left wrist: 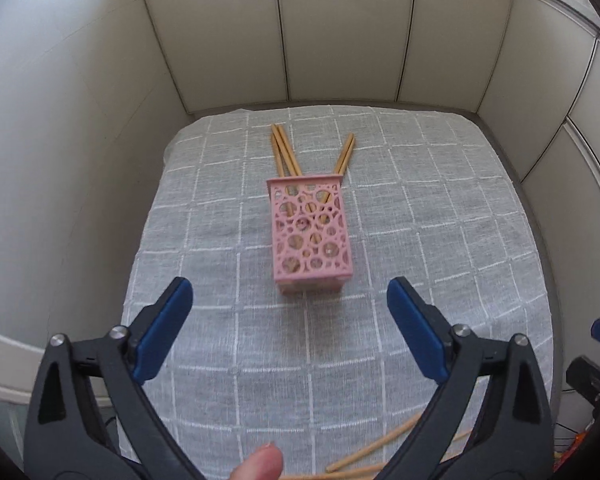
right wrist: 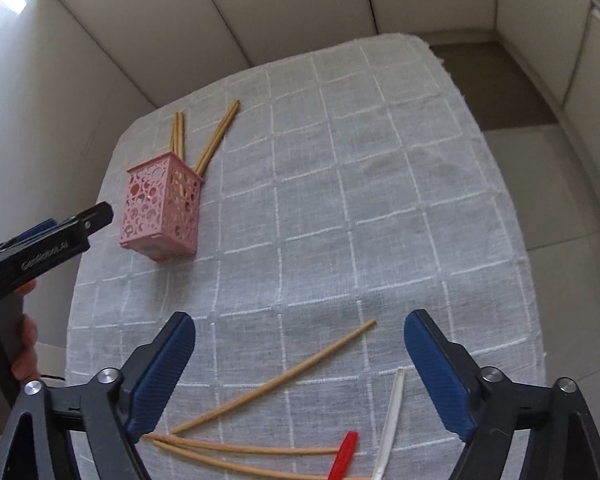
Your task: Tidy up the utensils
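A pink perforated utensil holder [left wrist: 310, 232] [right wrist: 160, 210] lies tipped on its side on the grey checked cloth, its mouth facing the far wall, with several wooden chopsticks [left wrist: 288, 154] [right wrist: 214, 140] sticking out of it. My left gripper [left wrist: 290, 300] is open and empty, just short of the holder's base; it also shows in the right wrist view [right wrist: 52, 240]. My right gripper [right wrist: 300, 334] is open and empty above loose wooden chopsticks [right wrist: 276, 380], a white utensil [right wrist: 390, 416] and a red utensil [right wrist: 344, 454] at the near edge.
The cloth-covered table [right wrist: 380, 160] is ringed by pale padded walls [left wrist: 340, 32]. Loose chopsticks [left wrist: 380, 446] lie at the near right in the left wrist view. A thumb [left wrist: 260, 466] shows at the bottom.
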